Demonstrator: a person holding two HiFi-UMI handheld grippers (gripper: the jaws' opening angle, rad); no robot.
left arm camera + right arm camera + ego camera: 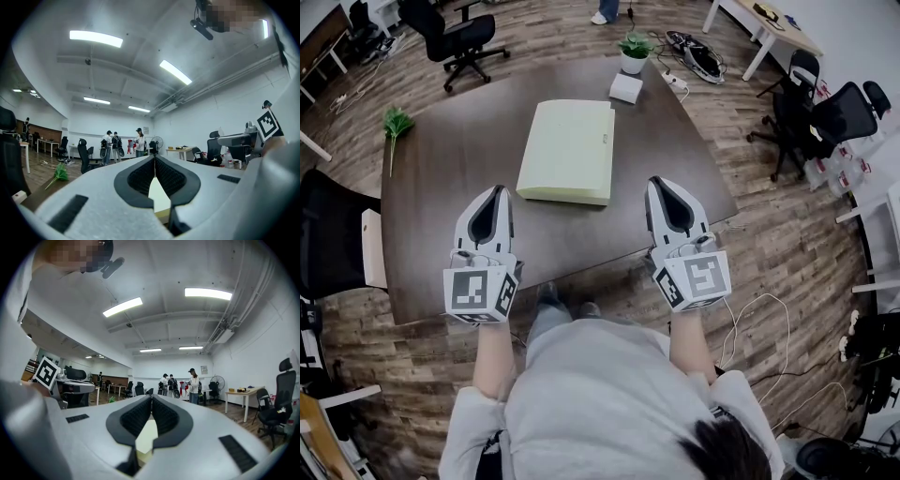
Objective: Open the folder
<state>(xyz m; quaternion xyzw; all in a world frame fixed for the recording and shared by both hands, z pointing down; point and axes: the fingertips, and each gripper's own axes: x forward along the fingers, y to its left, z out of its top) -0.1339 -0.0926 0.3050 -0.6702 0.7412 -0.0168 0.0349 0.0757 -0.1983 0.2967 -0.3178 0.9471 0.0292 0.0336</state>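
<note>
On the dark brown table [450, 178] lies one pale yellow-green folder [569, 150], flat and closed, around the middle of the top with its long sides running toward the far edge. Near that far edge sit one small white block [625, 88] and, just behind it, one green plant in a white pot [635, 52]. One loose leafy green sprig [395, 124] rests at the far left corner. Two white-and-black grippers hover over the near half. The left gripper [500, 190] points at the folder's near left corner and the right gripper [654, 181] sits just off its near right corner, neither touching it. Each gripper view shows the ribbed black pads meeting at the tips with nothing caught between them, so both tongs are clenched and empty, and the folder's pale cover shows through the gap lower down. Wood-plank flooring [769, 234] surrounds the table. One black swivel chair [455, 37] stands beyond the far left corner, two more [844, 112] off the right edge. Farther back in the white-walled room, three people [192, 385] stand together under long ceiling lights [208, 293].
</note>
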